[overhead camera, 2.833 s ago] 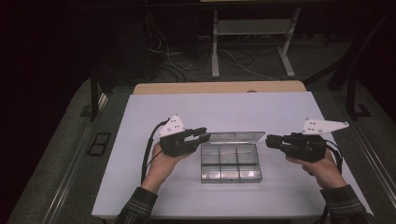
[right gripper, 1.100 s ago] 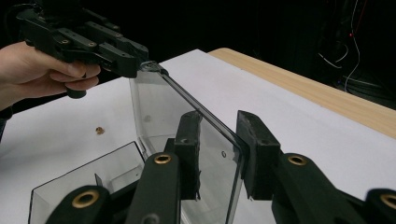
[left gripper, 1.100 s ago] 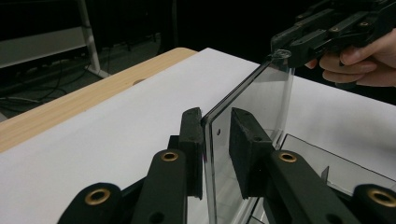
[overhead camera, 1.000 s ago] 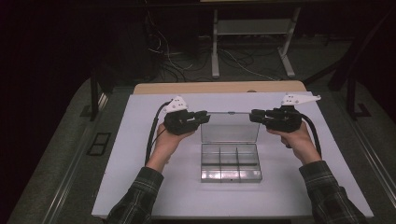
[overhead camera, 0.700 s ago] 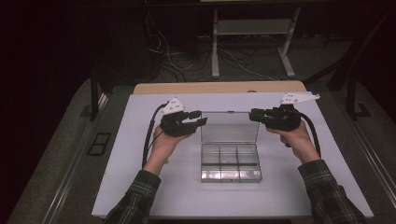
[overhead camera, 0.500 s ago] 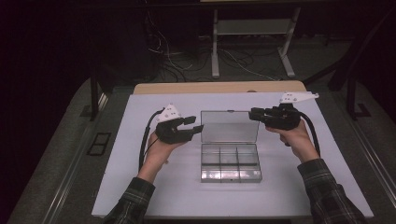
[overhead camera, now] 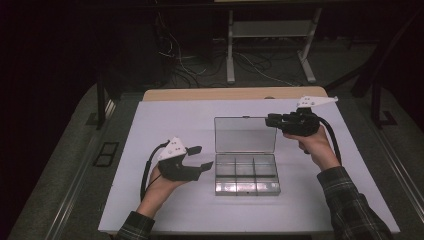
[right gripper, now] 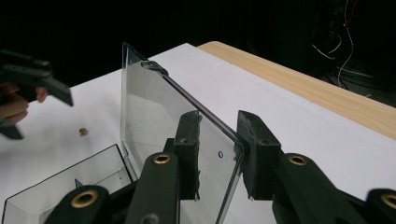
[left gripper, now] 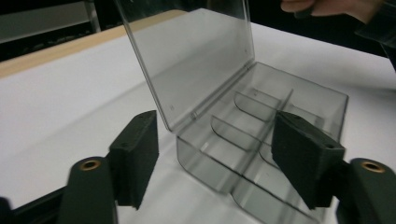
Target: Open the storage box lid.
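One clear plastic organiser box stands open near the middle of the white counter, its single hinged lid raised upright along the far edge. The tray is divided into six compartments, two rows of three, separated by clear partitions. In the high view the compartments look bare.

Two hand-held grippers are in use, one per hand. The right gripper sits at the lid's upper right corner; in the right gripper view its two black fingers stand on either side of the lid's edge, one on each face, holding the panel upright between them. The left gripper hovers low over the counter just left of the tray, apart from it. Its fingers are spread and have just been widening, with nothing gripped; in the left gripper view the tray's near corner and the lid's lower edge are seen through the gap between them, farther off.

One small brass-coloured item lies on the counter beyond the tray in the right gripper view; what it is cannot be told. Two plaid sleeves enter from the lower edge.
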